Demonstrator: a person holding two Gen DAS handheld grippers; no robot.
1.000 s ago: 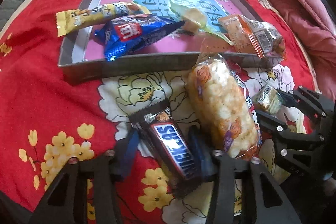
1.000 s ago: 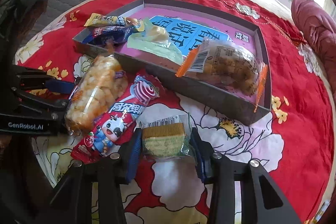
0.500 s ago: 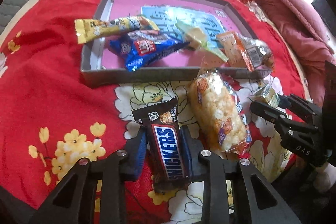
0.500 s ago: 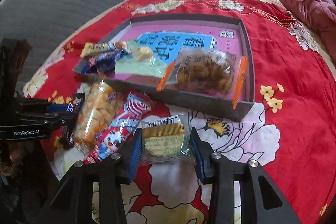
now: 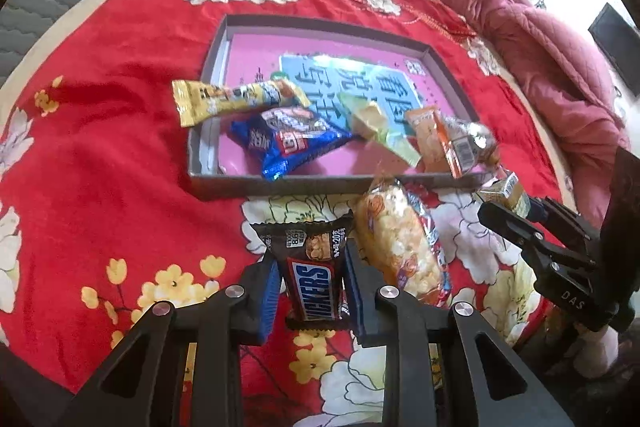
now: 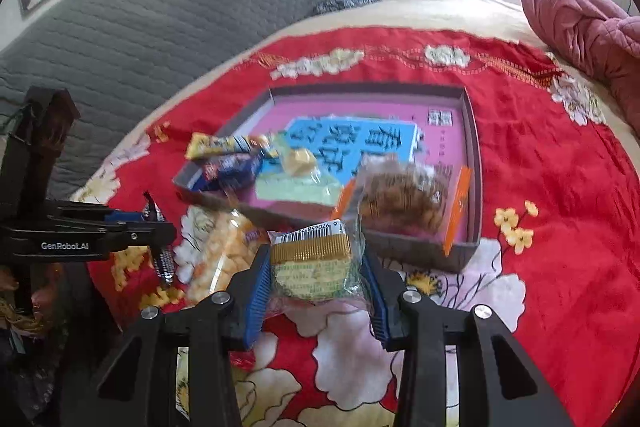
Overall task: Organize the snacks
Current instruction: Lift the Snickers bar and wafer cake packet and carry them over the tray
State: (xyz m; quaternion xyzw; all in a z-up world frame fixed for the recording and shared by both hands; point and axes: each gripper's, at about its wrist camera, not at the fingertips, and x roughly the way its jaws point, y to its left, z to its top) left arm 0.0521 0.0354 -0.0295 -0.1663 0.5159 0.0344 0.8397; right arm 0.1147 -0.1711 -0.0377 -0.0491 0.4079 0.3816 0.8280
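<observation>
Glossy brown Snickers bar (image 5: pixel 316 281), crinkled wrapper, clamped in my left claw (image 5: pixel 313 283) above red floral blanket (image 5: pixel 100 155). My right claw (image 6: pixel 316 267) pinches clear-wrapped green-gold biscuit pack (image 6: pixel 314 265) just before shallow grey cardboard tray (image 6: pixel 474 163), pink-lined. Puffed-corn bag (image 5: pixel 398 251) lies on blanket between claws.

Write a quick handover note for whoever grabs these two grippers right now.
Left gripper: shut on the Snickers bar, lifted above the red cloth.
Right gripper: shut on the small green cake packet, near the tray's front edge.
Done: yellow bar, blue packet, pale green packet and orange-edged bag are in the tray.
Left: drop both held snacks in, then the popcorn bag and the red packet beside it.
</observation>
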